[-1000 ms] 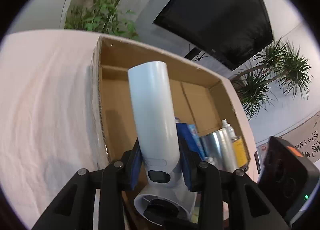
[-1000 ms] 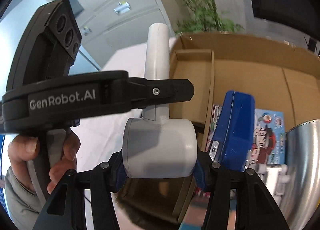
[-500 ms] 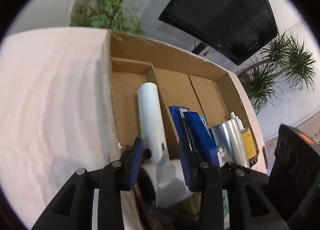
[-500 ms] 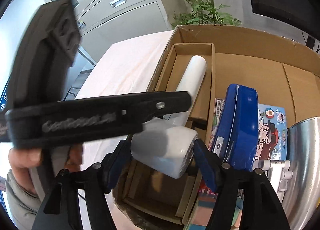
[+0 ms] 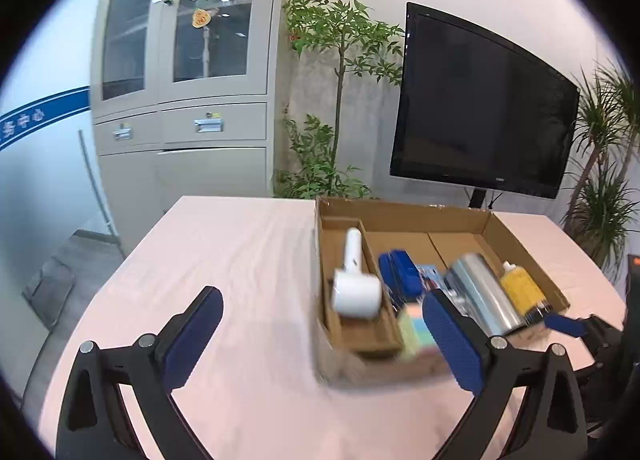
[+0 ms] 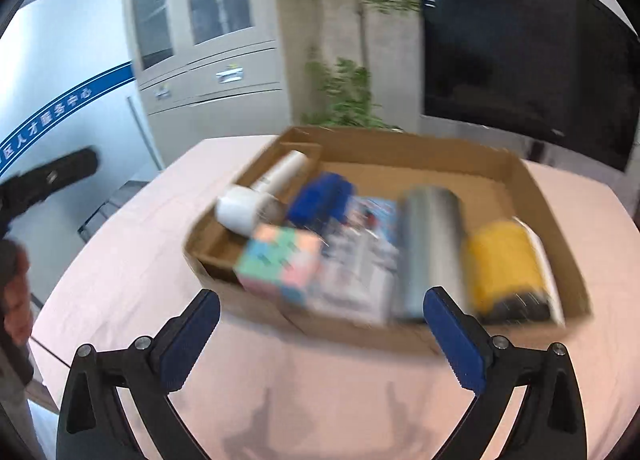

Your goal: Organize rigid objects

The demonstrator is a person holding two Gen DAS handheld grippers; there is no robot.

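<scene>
A cardboard box (image 5: 404, 210) (image 6: 524, 176) sits on the pink-clothed table. In its narrow left compartment lies a white hair dryer (image 5: 354, 280) (image 6: 260, 196). Beside it are a blue stapler (image 5: 398, 270) (image 6: 320, 196), a pastel cube (image 5: 412, 330) (image 6: 280, 264), a silver can (image 5: 484, 296) (image 6: 428, 244) and a yellow bottle (image 5: 520, 286) (image 6: 504, 264). My left gripper (image 5: 320, 336) hangs back from the box over the cloth, its jaws opening wide with nothing between them. My right gripper (image 6: 320, 336) is likewise drawn back in front of the box, its jaws opening, empty.
A printed card pack (image 6: 360, 260) lies in the box's middle. Behind the table stand a grey cabinet (image 5: 184, 100), a potted tree (image 5: 336, 100) and a black monitor (image 5: 480, 108). A hand (image 6: 16, 292) on the other gripper shows at the far left of the right wrist view.
Both grippers let go of the white hair dryer, which now lies in the box's left compartment. Both pulled back and up from the box and their jaws spread wide.
</scene>
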